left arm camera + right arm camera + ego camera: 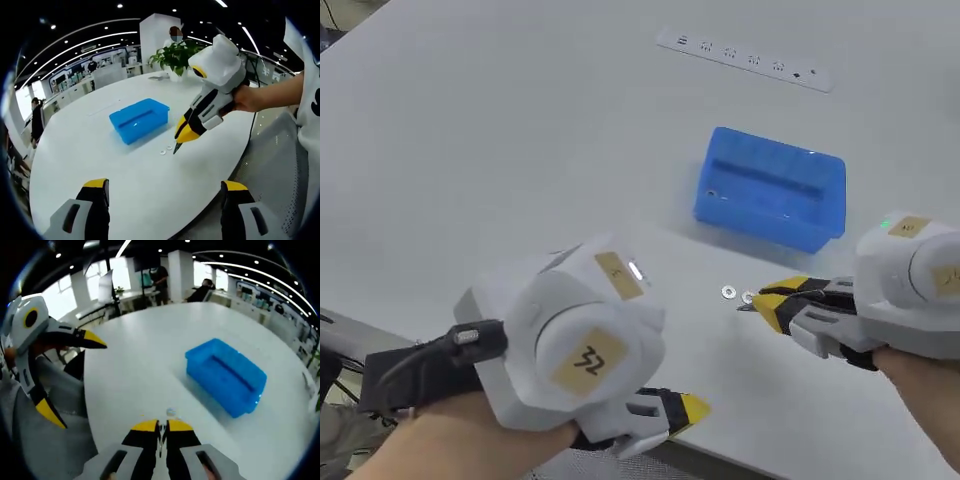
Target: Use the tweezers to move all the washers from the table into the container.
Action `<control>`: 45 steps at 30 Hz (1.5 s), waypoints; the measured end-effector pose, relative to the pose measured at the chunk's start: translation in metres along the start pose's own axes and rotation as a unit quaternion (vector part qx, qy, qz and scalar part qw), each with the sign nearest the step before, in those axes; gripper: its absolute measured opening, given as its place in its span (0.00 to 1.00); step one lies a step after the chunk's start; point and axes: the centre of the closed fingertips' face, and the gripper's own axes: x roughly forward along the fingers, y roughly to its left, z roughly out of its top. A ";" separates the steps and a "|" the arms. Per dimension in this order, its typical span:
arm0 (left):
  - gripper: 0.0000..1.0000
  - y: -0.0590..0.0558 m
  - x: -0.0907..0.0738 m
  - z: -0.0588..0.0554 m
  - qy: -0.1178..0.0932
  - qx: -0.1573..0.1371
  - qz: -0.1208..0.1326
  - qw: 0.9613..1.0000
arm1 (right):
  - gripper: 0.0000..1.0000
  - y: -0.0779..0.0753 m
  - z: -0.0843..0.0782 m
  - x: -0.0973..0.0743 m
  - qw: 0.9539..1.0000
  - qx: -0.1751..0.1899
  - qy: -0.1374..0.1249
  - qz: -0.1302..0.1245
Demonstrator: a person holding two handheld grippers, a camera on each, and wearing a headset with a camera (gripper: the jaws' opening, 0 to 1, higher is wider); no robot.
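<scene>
Under both grippers: table [520, 150], white, bearing all items below.
Ahead and right of right gripper: container [225, 374], blue, open-topped, lying beyond the washers; long axis set at a slant to the jaw line.
Left gripper [163, 184]: jaws spread wide, nothing held; hangs over the near table edge, the farther of the two from the washers.
Right gripper [161, 426]: jaws clenched almost together on the tweezers; the nearer of the two to the washers.
Tweezers [174, 149]: thin dark tip projecting from the right jaws; long axis in line with the jaws, pointing down and forward at the table.
Washers [727, 292]: two seen, small, flat on the table, side by side, just ahead of the tweezer tip, between tip and container; tip contact not discernible.
Coming move (judged): short forward reach along the tweezers' axis; right side to act.
</scene>
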 end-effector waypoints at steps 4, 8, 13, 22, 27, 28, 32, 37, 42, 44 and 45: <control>0.95 0.000 0.000 0.001 -0.001 0.001 -0.001 1.000 | 0.02 -0.002 -0.007 0.002 0.999 -0.034 0.022 -0.005; 0.95 -0.001 0.002 0.000 0.001 0.003 -0.002 1.000 | 0.02 -0.005 -0.001 0.005 1.000 -0.028 0.012 -0.005; 0.95 0.000 0.002 0.001 0.000 0.002 -0.003 1.000 | 0.02 -0.009 0.004 0.010 0.999 -0.027 -0.017 -0.011; 0.94 -0.001 0.002 -0.002 0.004 0.001 -0.002 1.000 | 0.03 -0.009 0.002 0.013 0.997 -0.022 -0.070 -0.037; 0.94 0.000 0.001 -0.002 0.004 0.002 -0.002 1.000 | 0.03 -0.011 0.013 0.011 0.995 0.014 -0.089 -0.034; 0.94 0.000 0.001 -0.002 0.005 0.002 -0.001 1.000 | 0.03 -0.013 0.016 0.010 0.995 0.018 -0.093 -0.035; 0.94 0.001 0.001 -0.002 0.006 0.002 0.002 1.000 | 0.03 -0.021 0.028 0.010 0.992 0.045 -0.113 -0.033; 0.94 0.000 0.002 -0.002 0.006 0.003 0.001 1.000 | 0.04 -0.030 0.034 0.018 0.991 0.051 -0.118 -0.038; 0.94 0.002 0.002 -0.004 0.009 0.003 0.002 1.000 | 0.04 -0.026 0.035 0.024 0.992 0.045 -0.111 -0.042; 0.94 0.002 0.002 -0.005 0.010 0.005 0.002 1.000 | 0.04 -0.026 0.034 0.025 0.992 0.043 -0.110 -0.043; 0.94 0.002 0.002 -0.005 0.011 0.005 0.002 1.000 | 0.04 -0.026 0.034 0.026 0.992 0.042 -0.109 -0.044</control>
